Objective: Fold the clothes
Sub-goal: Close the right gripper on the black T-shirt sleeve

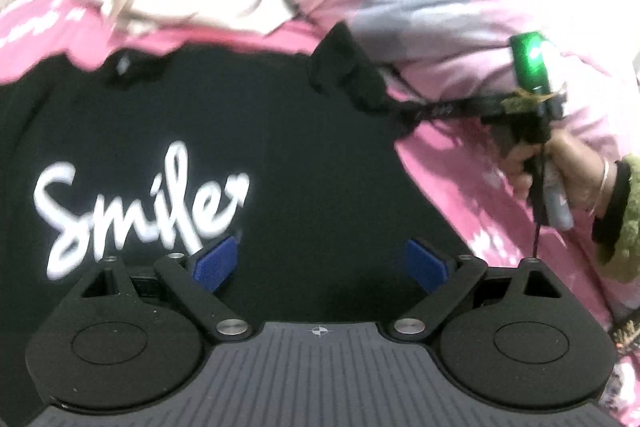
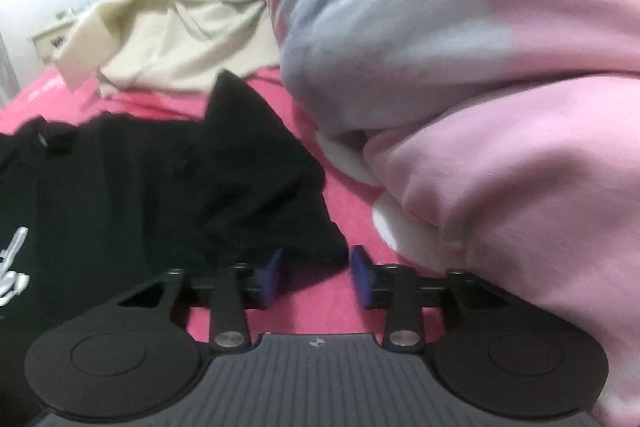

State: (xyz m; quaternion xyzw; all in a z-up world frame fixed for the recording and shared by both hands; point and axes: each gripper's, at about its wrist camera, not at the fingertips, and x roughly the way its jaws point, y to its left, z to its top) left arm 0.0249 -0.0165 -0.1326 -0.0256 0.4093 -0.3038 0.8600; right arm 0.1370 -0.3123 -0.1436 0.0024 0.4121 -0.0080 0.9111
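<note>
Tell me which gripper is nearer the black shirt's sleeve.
Right. The right gripper sits open at the sleeve edge; the left gripper hovers open over the shirt's chest, beside the lettering.

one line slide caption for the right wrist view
Right tool open beside the black shirt's sleeve on a pink bedsheet.

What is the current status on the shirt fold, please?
Left tool open, empty, over black "Smiler" T-shirt. Right tool open at the bunched black sleeve. Pink-and-grey quilt crowds the right side.

White script "Smiler" stands on the black shirt (image 1: 280, 131).
</note>
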